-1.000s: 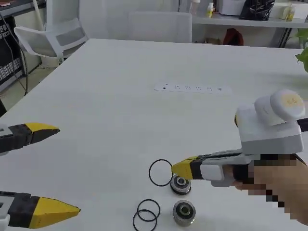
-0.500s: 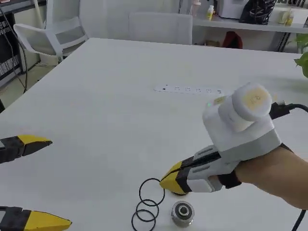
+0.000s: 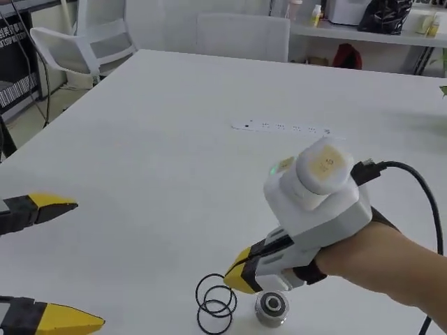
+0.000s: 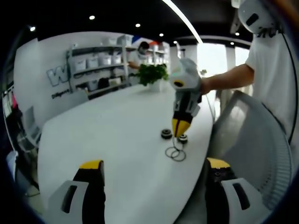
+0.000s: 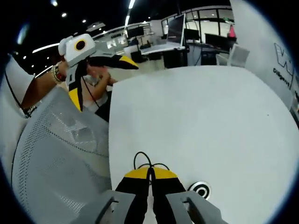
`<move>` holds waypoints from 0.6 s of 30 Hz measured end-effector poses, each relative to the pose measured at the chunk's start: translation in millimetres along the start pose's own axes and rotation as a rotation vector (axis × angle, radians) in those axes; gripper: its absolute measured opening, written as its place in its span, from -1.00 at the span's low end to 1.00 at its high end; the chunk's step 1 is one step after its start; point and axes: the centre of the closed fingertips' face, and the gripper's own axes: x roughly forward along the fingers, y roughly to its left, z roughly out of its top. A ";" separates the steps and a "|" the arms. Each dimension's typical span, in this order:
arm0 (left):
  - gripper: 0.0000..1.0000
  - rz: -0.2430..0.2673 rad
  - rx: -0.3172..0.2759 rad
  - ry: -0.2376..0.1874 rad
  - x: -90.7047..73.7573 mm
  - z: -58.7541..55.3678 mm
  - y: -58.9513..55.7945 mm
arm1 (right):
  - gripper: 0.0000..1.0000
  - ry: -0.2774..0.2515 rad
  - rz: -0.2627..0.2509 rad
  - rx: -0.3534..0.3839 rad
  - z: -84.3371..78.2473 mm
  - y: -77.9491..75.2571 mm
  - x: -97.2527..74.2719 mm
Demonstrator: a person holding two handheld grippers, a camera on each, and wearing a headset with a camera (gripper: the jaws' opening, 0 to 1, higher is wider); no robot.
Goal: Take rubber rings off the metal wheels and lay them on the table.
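My right tongs (image 3: 234,278) are down near the close edge of the white surface (image 3: 174,139). Their jaws are pressed together and the yellow tips touch a little pile of black rubber rings (image 3: 215,303). I cannot tell whether a ring is pinched between the tips. The rings lie flat and overlap one another. In the left gripper view, two metal wheels (image 4: 166,134) stand just beside the rings, one right by my right tongs' tips. My left tongs (image 3: 89,264) hover off to the left, well apart from all that, released, with the jaws spread wide.

The surface is long, plain and white, and a white power strip (image 3: 279,128) lies across its middle. Two white chairs (image 3: 91,42) stand at its far end, and behind them a shelf (image 3: 363,31) carries bottles and a black bag. A black cable (image 3: 412,174) trails from my right tongs. The left gripper view shows a leafy plant (image 4: 152,73) near the surface's far end, wall shelves with boxes, ceiling lights, and a grey mesh chair (image 4: 252,140) close to the surface's edge.
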 end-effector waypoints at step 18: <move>0.79 -0.001 -0.012 0.010 3.1 -4.3 -2.8 | -1.00 -0.005 -0.007 0.150 -10.1 -5.4 19.4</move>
